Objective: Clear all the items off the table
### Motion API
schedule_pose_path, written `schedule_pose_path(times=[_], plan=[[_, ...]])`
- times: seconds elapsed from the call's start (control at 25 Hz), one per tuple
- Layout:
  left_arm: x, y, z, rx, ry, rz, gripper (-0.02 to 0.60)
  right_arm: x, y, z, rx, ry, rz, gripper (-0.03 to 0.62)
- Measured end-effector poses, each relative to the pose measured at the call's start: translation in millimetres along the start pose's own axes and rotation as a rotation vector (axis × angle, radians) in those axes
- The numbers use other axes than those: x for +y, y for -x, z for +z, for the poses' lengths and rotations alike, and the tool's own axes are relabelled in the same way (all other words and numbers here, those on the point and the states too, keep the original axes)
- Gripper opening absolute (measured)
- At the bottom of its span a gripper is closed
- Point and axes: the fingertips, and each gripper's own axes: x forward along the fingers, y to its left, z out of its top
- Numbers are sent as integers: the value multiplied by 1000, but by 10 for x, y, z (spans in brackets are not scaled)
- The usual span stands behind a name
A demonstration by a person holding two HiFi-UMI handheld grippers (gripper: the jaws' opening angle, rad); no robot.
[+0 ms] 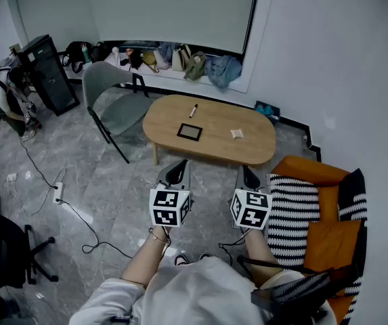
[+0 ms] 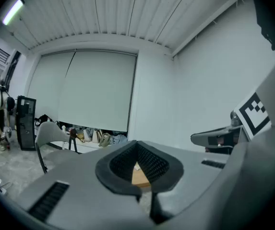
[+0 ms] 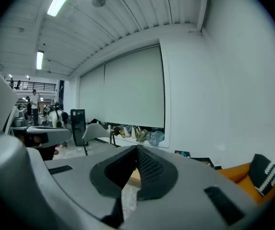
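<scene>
Nearest to the camera, the left gripper [image 1: 178, 171] and the right gripper [image 1: 248, 176] are held side by side. Both have their jaws together, with nothing between them. They are well apart from the table [image 1: 210, 151], which stands further ahead.

I judge that the task is at its very beginning: no item is taken yet, and the step in hand is the approach. On the oval wooden table lie three things. A flat black rectangle [image 1: 189, 131] is near the middle, a small pale crumpled piece [image 1: 236, 133] is to its right, and a pen [image 1: 193, 110] lies behind them, nearer to the far edge.

The next move probably calls for going forward to the table, opening one pair of jaws and lowering them over the nearest item. The flat rectangle may be hard to pinch.

I can read no brand and no writing. The cubes [image 1: 166, 207] on the grippers carry only black and white square patterns.
</scene>
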Motion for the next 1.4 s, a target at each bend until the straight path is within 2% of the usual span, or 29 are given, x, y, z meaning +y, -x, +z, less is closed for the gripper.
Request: schedule_pose_path(times=[0.48,0.88,1.16,1.4], plan=[[201,156,-56,15,-10,-21,6,291,14,-24,-5,-34,-6,25],[372,210,-144,31,-3,-18,6,473,-53,-179,42,-20,-24,25],[451,-65,-254,57,6,-7,8,391,-364,-210,57,-40,-15,25],[553,-623,-222,67,-15,8,8,111,-892,-146,57,-64,-11,25]])
